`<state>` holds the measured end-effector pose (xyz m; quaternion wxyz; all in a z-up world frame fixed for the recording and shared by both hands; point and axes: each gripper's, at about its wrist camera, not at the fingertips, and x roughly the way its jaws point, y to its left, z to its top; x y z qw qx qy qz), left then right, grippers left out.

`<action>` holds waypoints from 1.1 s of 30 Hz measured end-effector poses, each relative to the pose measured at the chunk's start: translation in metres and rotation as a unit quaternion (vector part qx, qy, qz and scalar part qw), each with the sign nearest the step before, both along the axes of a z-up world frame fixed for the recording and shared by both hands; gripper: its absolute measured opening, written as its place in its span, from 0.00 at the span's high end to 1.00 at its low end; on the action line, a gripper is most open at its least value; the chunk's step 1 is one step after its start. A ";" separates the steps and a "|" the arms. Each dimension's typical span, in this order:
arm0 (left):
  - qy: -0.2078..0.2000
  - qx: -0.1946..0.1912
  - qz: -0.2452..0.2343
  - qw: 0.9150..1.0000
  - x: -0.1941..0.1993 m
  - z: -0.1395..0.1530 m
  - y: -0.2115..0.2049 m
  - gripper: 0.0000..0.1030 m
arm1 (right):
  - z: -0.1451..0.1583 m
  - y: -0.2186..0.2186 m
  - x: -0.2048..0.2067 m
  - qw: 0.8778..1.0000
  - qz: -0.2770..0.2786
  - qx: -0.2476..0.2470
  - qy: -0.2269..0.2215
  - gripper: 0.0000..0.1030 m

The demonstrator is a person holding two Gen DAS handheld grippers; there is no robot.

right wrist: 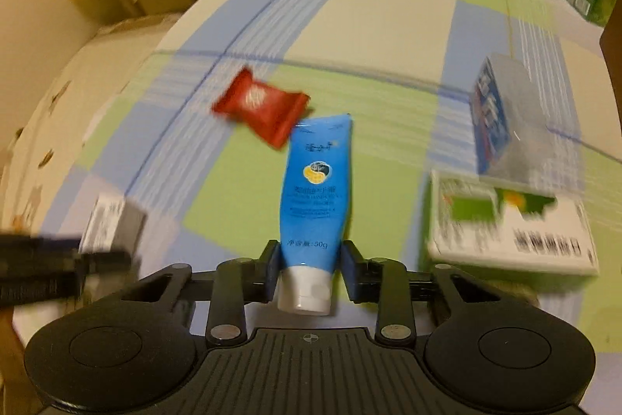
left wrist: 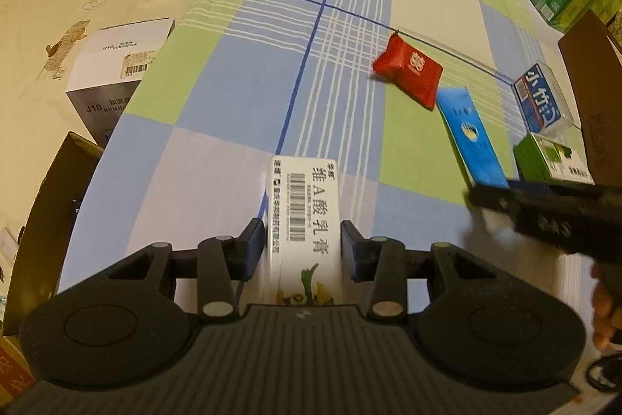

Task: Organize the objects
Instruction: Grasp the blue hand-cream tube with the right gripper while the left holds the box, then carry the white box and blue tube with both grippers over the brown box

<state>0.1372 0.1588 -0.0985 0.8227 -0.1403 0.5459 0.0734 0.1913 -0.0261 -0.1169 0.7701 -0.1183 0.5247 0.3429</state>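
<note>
Pickup step: my left claw (left wrist: 303,246) grips the white carton (left wrist: 303,216), my right claw (right wrist: 311,261) the blue tube (right wrist: 317,181); next, I judge, carry both to their places.

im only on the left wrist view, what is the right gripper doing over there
Observer: The right gripper has its fingers on either side of the blue tube, near the white cap.
Operator: closed on it?
Observer: The pads look in contact with the tube's sides, so it appears gripped.
Operator: anything touching the tube's far end?
Observer: The red packet lies right at its far end, touching or slightly overlapping.
</note>
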 end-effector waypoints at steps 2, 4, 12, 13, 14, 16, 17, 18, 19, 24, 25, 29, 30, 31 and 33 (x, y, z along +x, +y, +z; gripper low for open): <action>0.002 -0.001 -0.004 1.000 -0.003 0.000 -0.002 0.65 | -0.001 -0.012 -0.006 1.000 0.011 -0.007 0.010 0.71; 0.005 -0.003 -0.007 1.000 -0.006 0.000 -0.005 0.65 | 0.001 -0.023 -0.015 1.000 0.016 -0.008 0.015 0.71; 0.013 0.012 -0.010 1.000 -0.008 0.000 -0.014 0.65 | 0.002 -0.019 -0.023 0.999 0.025 -0.002 -0.020 0.67; 0.013 0.014 -0.010 1.000 -0.008 0.000 -0.015 0.65 | 0.001 -0.015 -0.021 0.999 0.027 -0.004 -0.024 0.65; 0.013 0.016 -0.010 1.000 -0.008 0.000 -0.015 0.65 | 0.000 -0.013 -0.021 0.999 0.029 -0.005 -0.029 0.64; 0.012 0.022 -0.011 1.000 -0.008 0.000 -0.018 0.65 | -0.002 -0.009 -0.021 0.999 0.033 -0.005 -0.040 0.62; 0.012 0.026 -0.012 1.000 -0.008 0.000 -0.019 0.65 | -0.003 -0.007 -0.021 0.998 0.035 -0.006 -0.047 0.62; 0.011 0.031 -0.014 0.999 -0.009 -0.001 -0.021 0.65 | -0.003 -0.005 -0.021 0.998 0.036 -0.007 -0.054 0.62; 0.010 0.036 -0.016 0.999 -0.009 -0.001 -0.023 0.65 | -0.005 -0.003 -0.021 0.997 0.039 -0.008 -0.061 0.62; 0.006 0.055 -0.024 0.998 -0.014 -0.001 -0.031 0.66 | -0.007 -0.004 -0.026 0.995 0.060 -0.016 -0.076 0.65; 0.007 0.053 -0.024 0.998 -0.015 -0.001 -0.031 0.66 | -0.007 -0.006 -0.026 0.995 0.060 -0.016 -0.073 0.65; 0.006 0.048 -0.022 0.999 -0.018 0.000 -0.034 0.66 | -0.005 -0.014 -0.031 0.996 0.068 -0.012 -0.058 0.65; 0.005 0.047 -0.021 0.999 -0.019 0.000 -0.035 0.67 | -0.004 -0.017 -0.031 0.996 0.067 -0.010 -0.051 0.65; 0.006 0.044 -0.021 0.999 -0.020 0.000 -0.036 0.67 | -0.003 -0.020 -0.031 0.997 0.066 -0.007 -0.043 0.65; 0.007 0.037 -0.021 0.999 -0.021 0.001 -0.039 0.67 | -0.002 -0.027 -0.030 0.998 0.057 0.003 -0.024 0.65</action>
